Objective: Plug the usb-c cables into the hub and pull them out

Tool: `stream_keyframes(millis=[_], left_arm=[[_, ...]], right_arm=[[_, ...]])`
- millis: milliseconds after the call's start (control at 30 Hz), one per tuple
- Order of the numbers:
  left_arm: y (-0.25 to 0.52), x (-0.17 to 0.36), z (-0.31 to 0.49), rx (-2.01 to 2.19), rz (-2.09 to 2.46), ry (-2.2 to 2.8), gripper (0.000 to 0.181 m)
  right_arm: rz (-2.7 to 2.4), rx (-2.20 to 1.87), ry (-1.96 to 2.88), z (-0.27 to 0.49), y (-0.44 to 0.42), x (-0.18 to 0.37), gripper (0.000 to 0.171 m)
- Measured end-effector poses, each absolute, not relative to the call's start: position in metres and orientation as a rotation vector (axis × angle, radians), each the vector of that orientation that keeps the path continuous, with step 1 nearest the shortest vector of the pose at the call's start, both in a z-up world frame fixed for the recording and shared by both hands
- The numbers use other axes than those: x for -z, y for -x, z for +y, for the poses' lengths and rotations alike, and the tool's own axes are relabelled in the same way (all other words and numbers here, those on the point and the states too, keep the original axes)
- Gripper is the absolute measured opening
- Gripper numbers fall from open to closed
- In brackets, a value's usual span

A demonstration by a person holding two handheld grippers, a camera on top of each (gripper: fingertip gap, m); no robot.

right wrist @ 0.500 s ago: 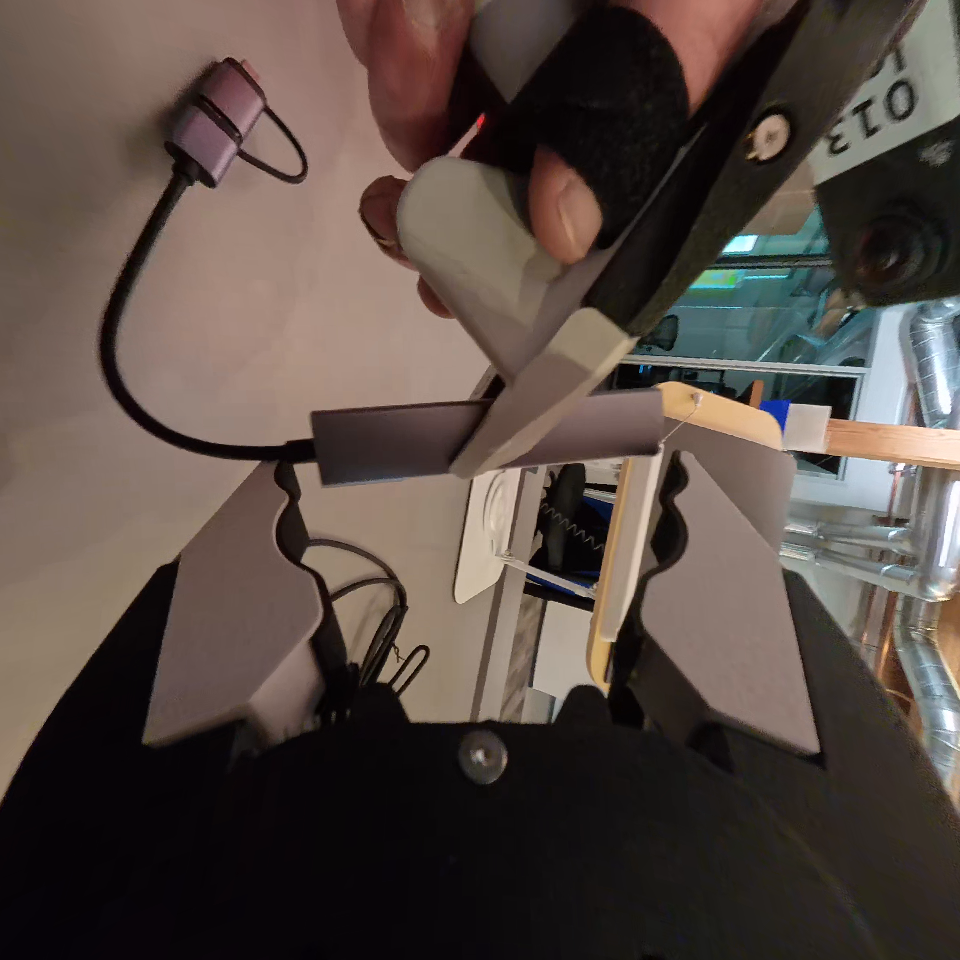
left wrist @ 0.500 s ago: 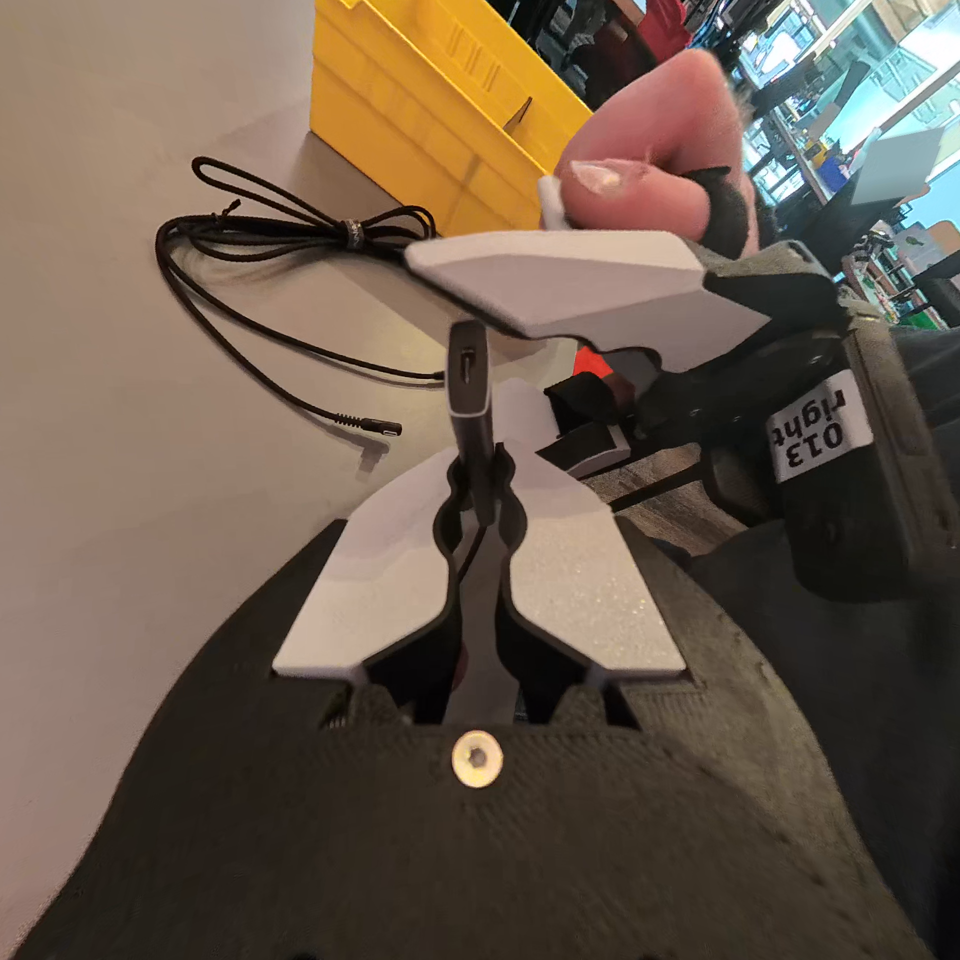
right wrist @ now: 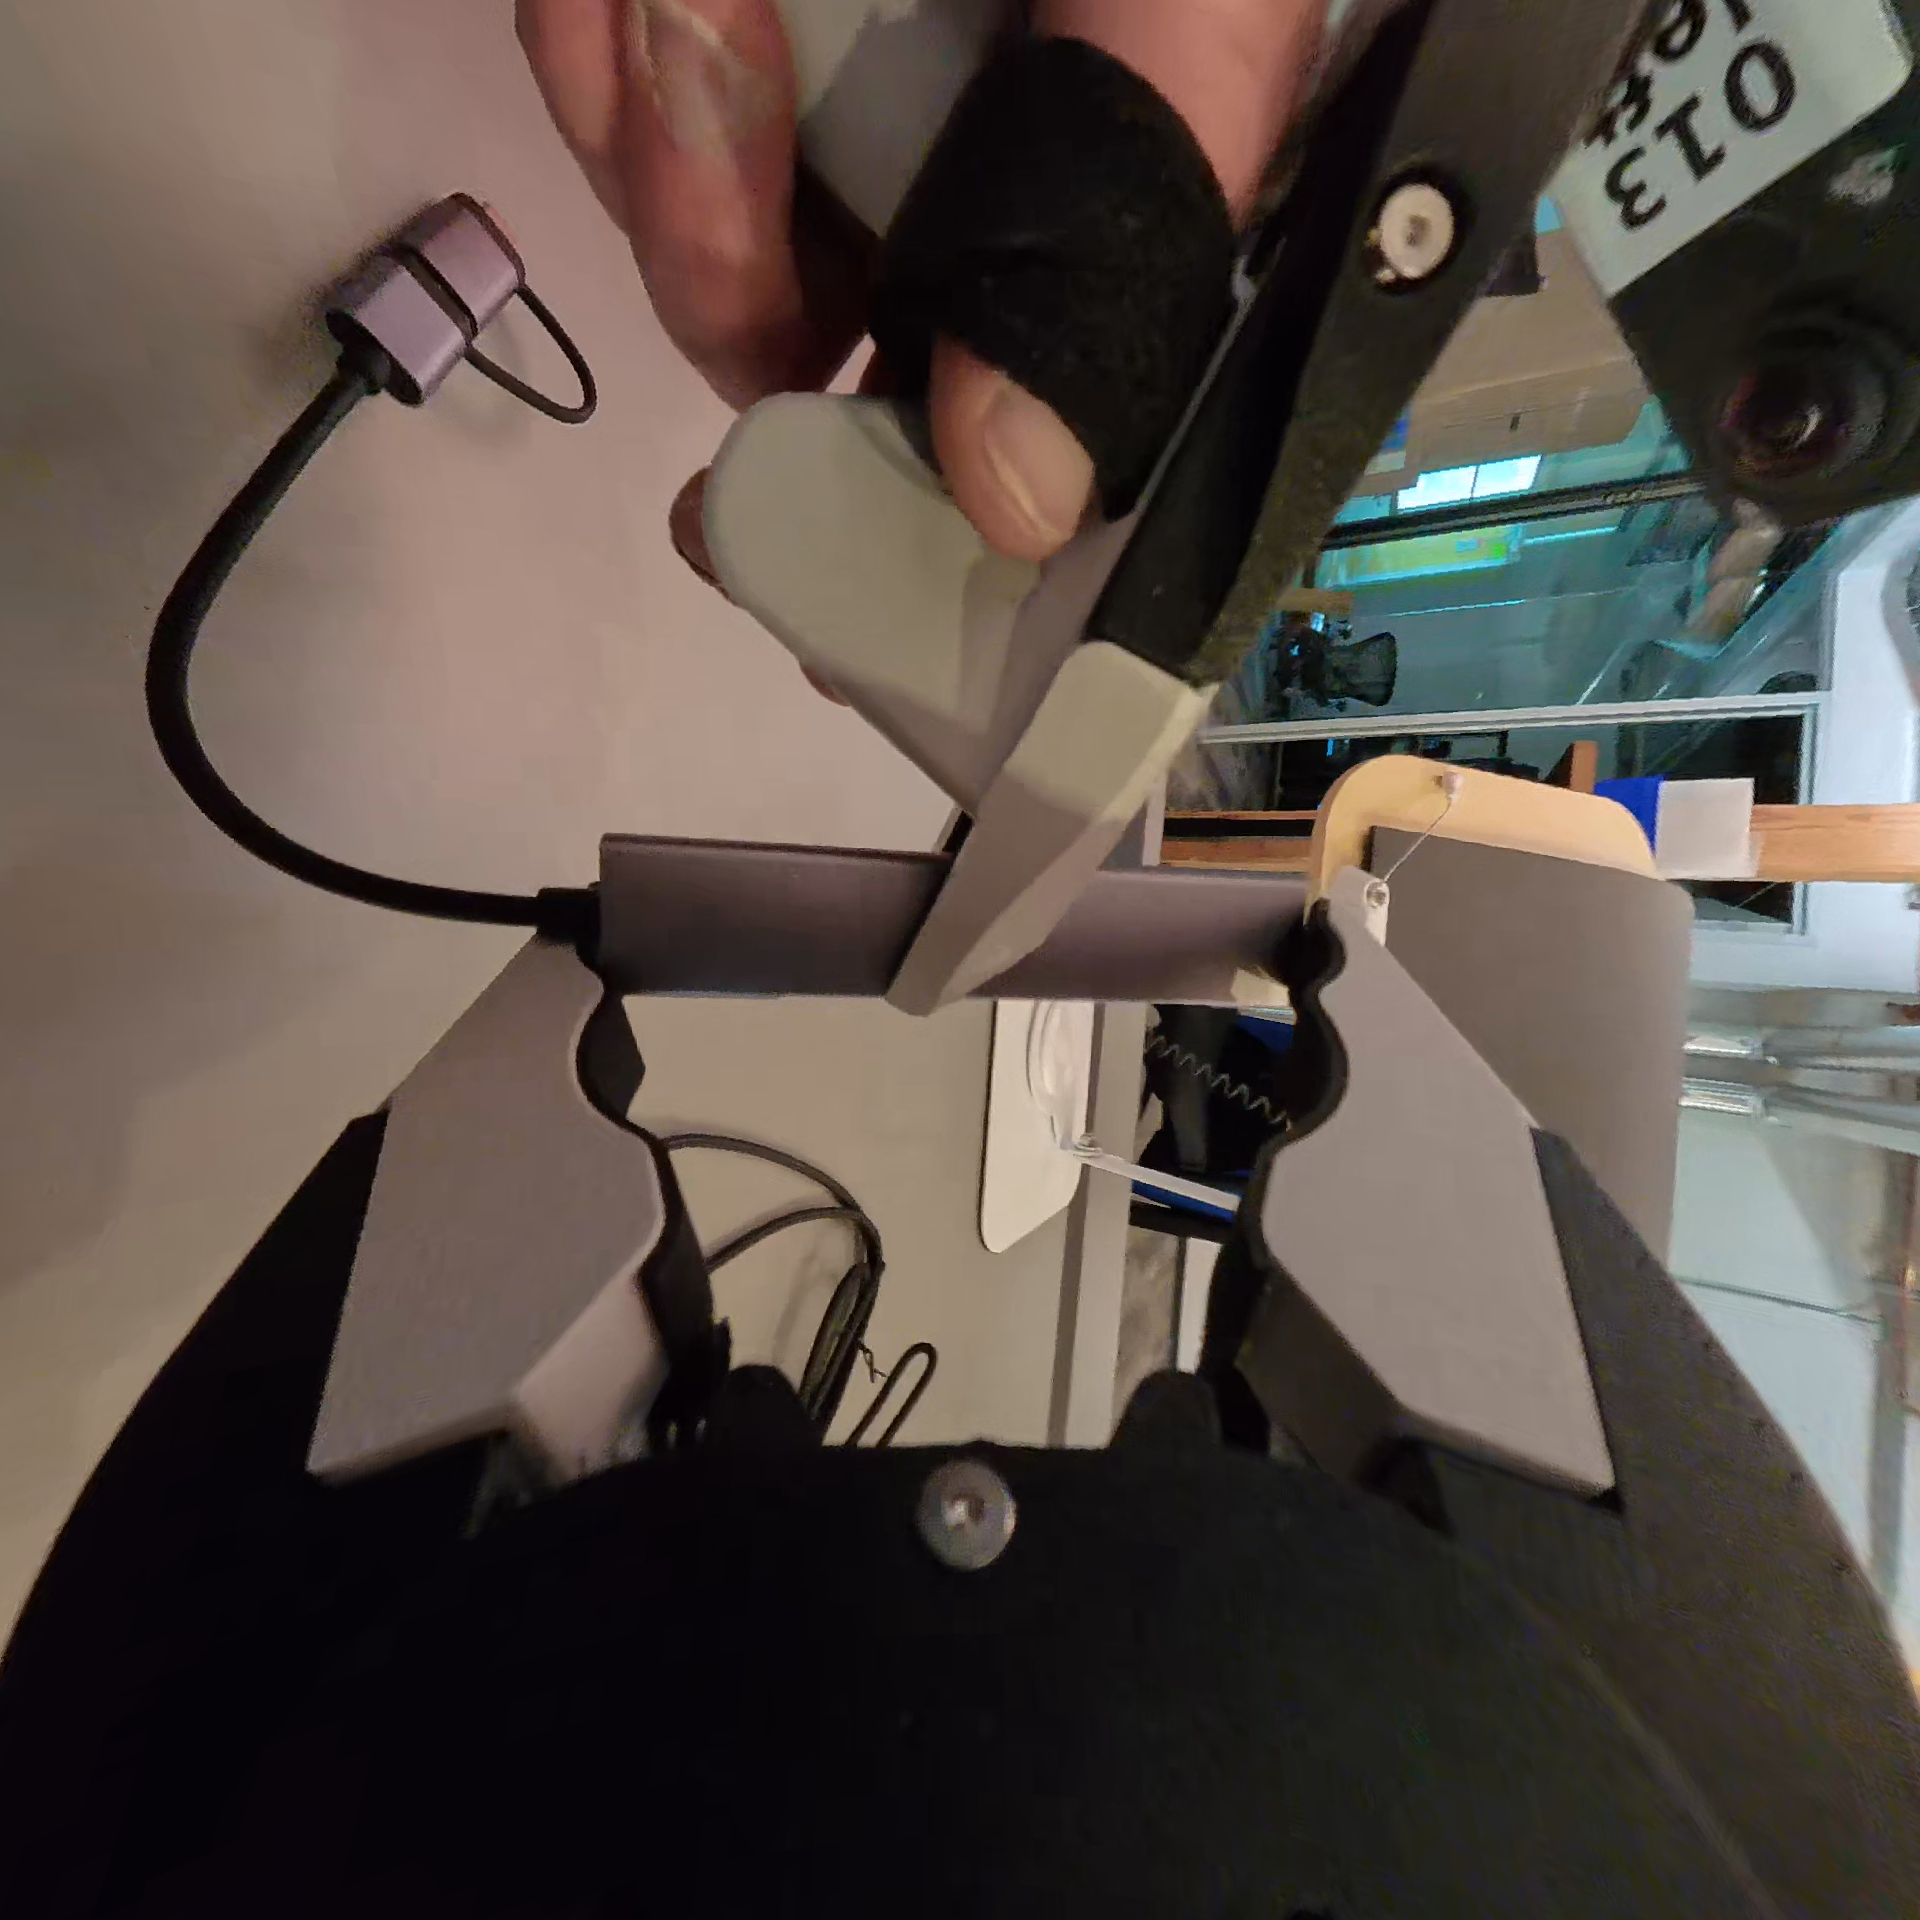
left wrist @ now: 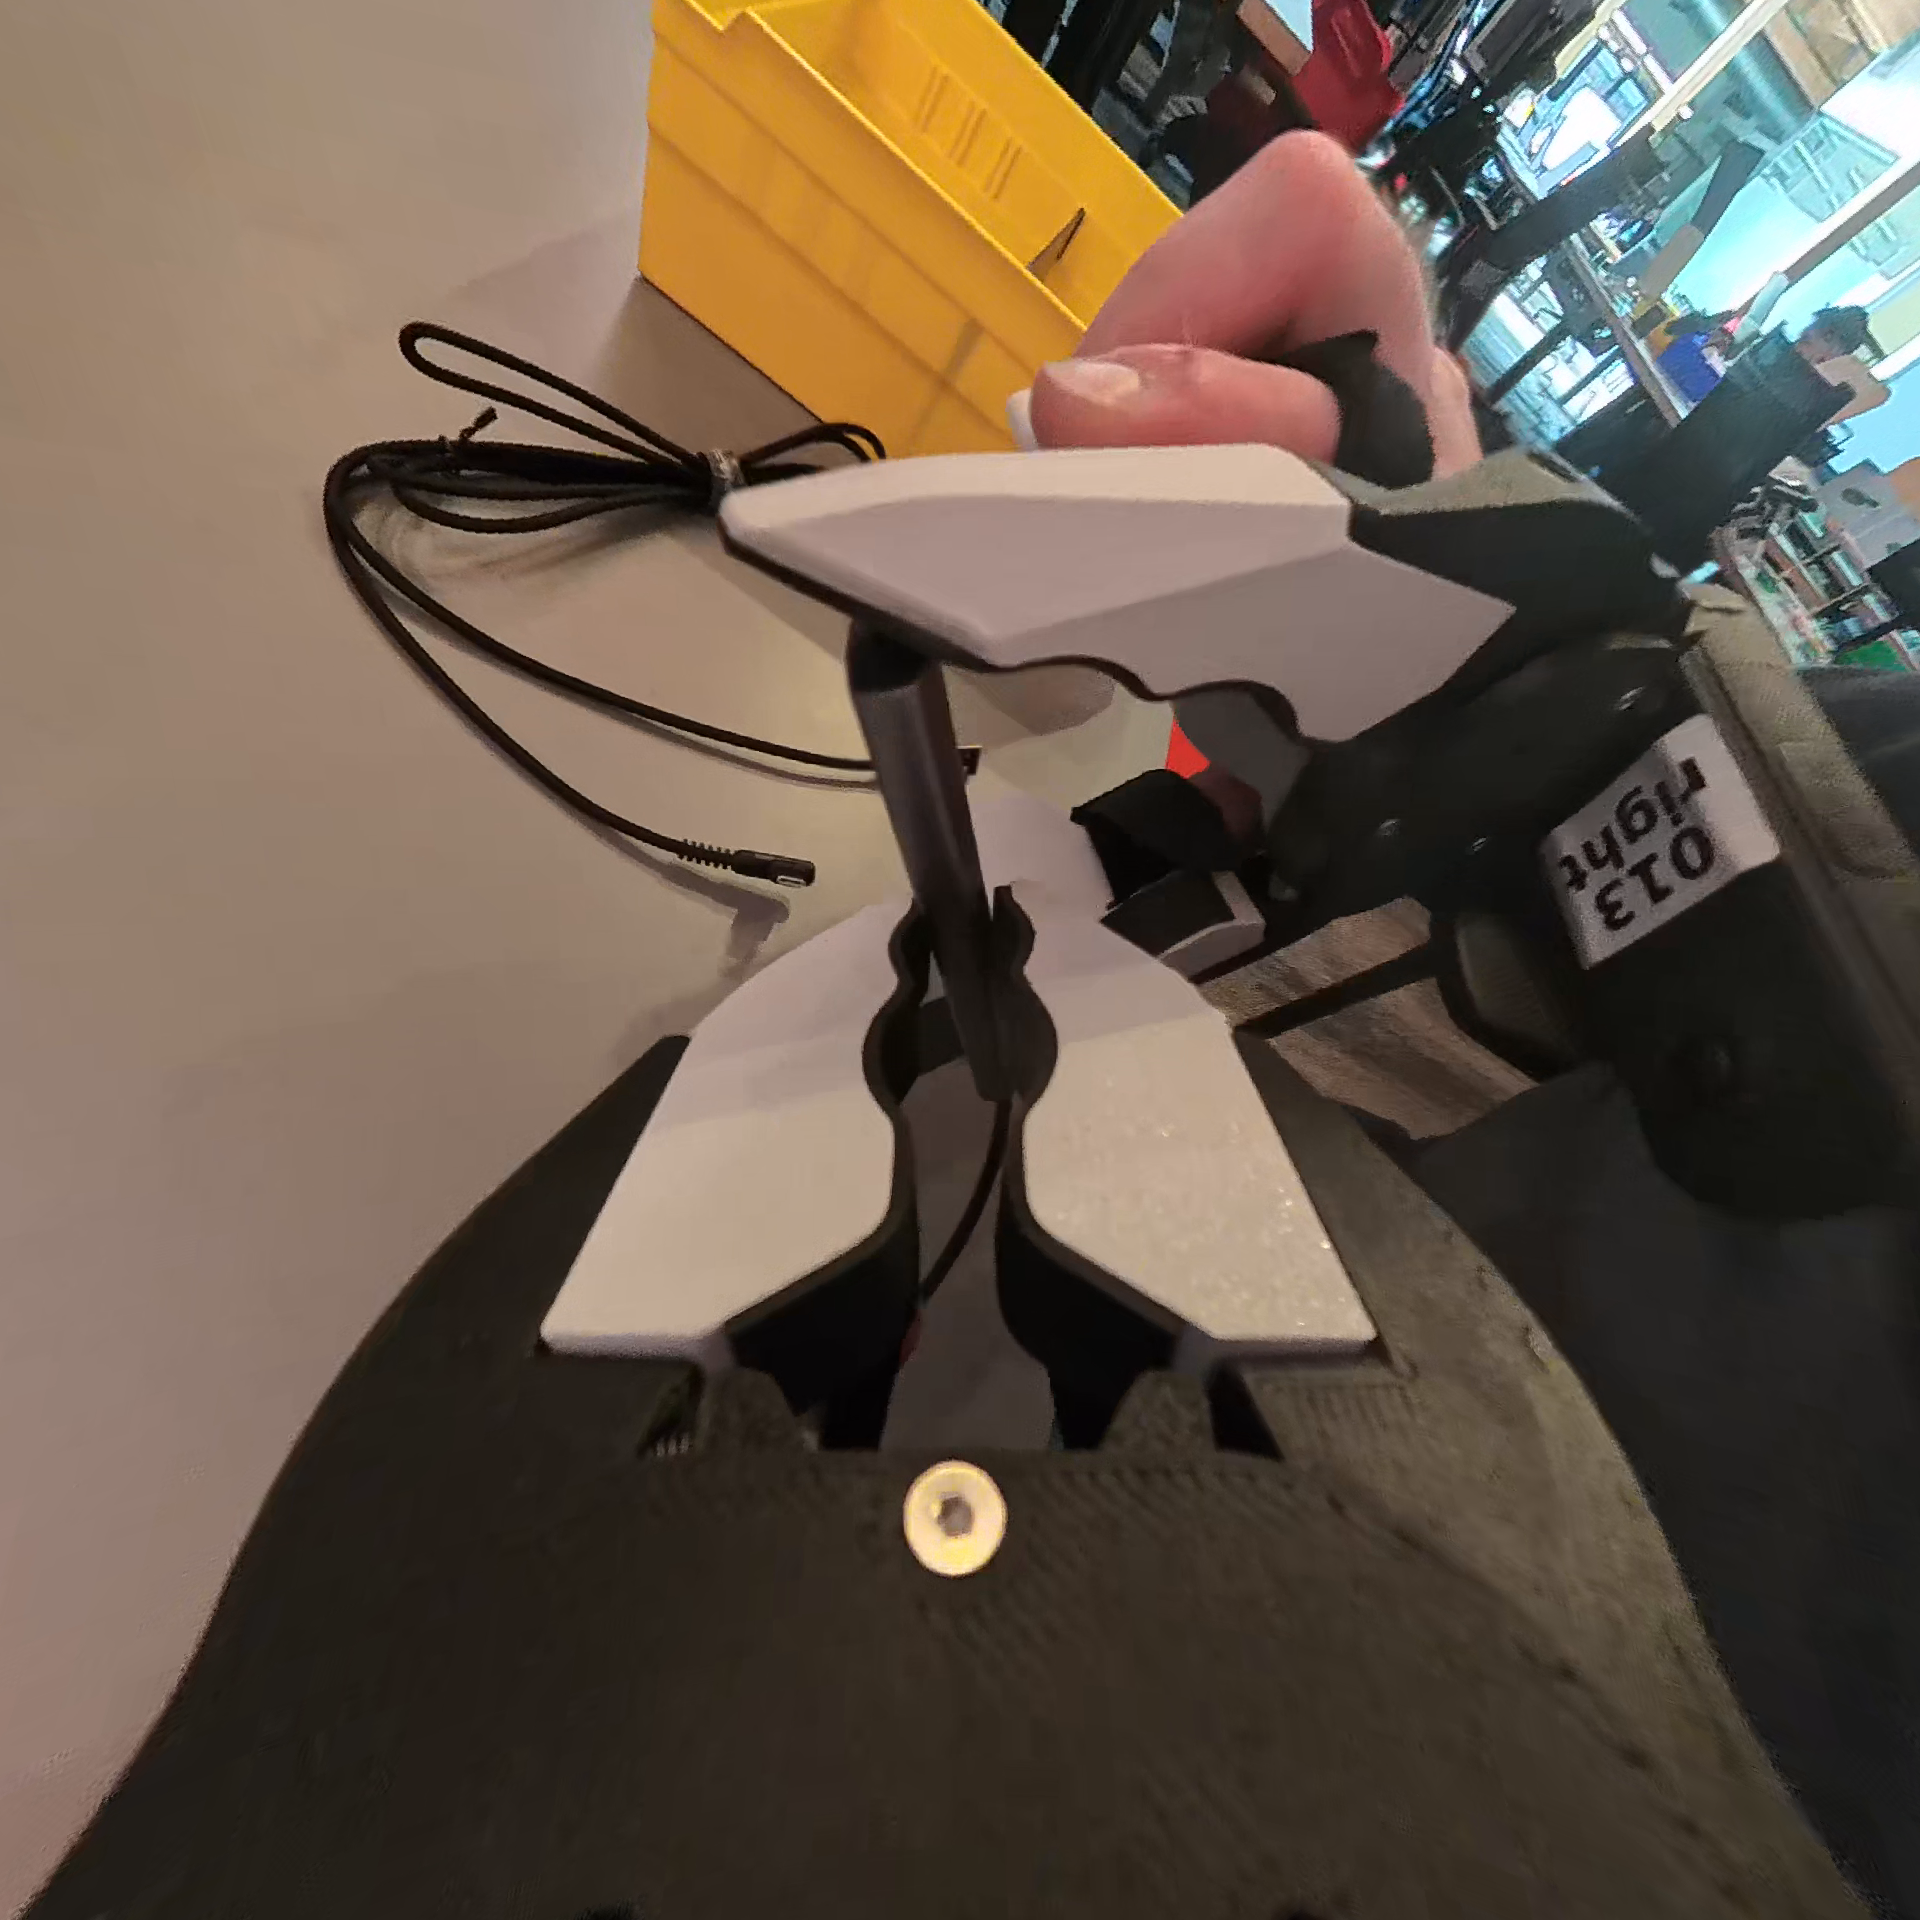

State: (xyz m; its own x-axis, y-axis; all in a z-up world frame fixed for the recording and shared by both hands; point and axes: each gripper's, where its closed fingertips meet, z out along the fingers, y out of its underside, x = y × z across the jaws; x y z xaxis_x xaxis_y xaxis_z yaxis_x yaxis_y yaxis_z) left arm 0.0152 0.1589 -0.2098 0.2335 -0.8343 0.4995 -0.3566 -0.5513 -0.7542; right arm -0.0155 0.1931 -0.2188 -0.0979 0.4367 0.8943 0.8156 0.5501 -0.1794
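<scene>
The dark grey hub (left wrist: 925,810) stands on edge in my left gripper (left wrist: 961,935), which is shut on its lower part. In the right wrist view the hub (right wrist: 769,914) lies crosswise, and my right gripper (right wrist: 951,945) has a fingertip touching each end of it. The left gripper's finger (right wrist: 1039,831) clamps its middle from above. The hub's own short lead ends in a purple-grey plug (right wrist: 426,301) on the table. A black USB-C cable lies loose on the table, its plug (left wrist: 769,864) free and its coil (left wrist: 717,468) tied.
A yellow bin (left wrist: 883,208) stands on the table behind the cable. A person's hand (left wrist: 1247,312) holds the right gripper, with its finger (left wrist: 1039,551) over the hub's top end. A white pad (right wrist: 1039,1122) sits at the table edge. More black cable (right wrist: 831,1299) lies below the hub. My two grippers' fingertips are within a few centimetres of each other.
The right gripper's fingers have narrowed onto the two ends of the hub. In the left wrist view its finger now covers the hub's top end, and the hub has tilted a little.
</scene>
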Motion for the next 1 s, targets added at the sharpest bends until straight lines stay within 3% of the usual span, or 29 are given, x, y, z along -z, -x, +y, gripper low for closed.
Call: stream_keyframes(millis=[400, 667, 833, 900, 1000], left_arm=[[-0.014, 0.204, 0.169, 1.032, 1.132, 1.87, 0.037], [-0.02, 0.177, 0.172, 0.948, 1.082, 1.697, 0.014], [-0.015, 0.175, 0.168, 0.896, 1.172, 1.68, 0.01], [-0.012, 0.174, 0.165, 0.854, 1.239, 1.664, 0.01], [-0.01, 0.178, 0.163, 0.784, 1.336, 1.684, 0.01]], right_arm=[[-1.606, 0.265, 1.206, 0.205, 0.005, 0.214, 0.124], [-1.428, 0.528, 1.02, 0.196, 0.014, 0.19, 0.124], [-1.418, 0.406, 1.01, 0.184, 0.008, 0.182, 0.121], [-1.44, 0.323, 1.038, 0.177, 0.001, 0.181, 0.112], [-1.419, 0.173, 1.063, 0.169, -0.009, 0.169, 0.078]])
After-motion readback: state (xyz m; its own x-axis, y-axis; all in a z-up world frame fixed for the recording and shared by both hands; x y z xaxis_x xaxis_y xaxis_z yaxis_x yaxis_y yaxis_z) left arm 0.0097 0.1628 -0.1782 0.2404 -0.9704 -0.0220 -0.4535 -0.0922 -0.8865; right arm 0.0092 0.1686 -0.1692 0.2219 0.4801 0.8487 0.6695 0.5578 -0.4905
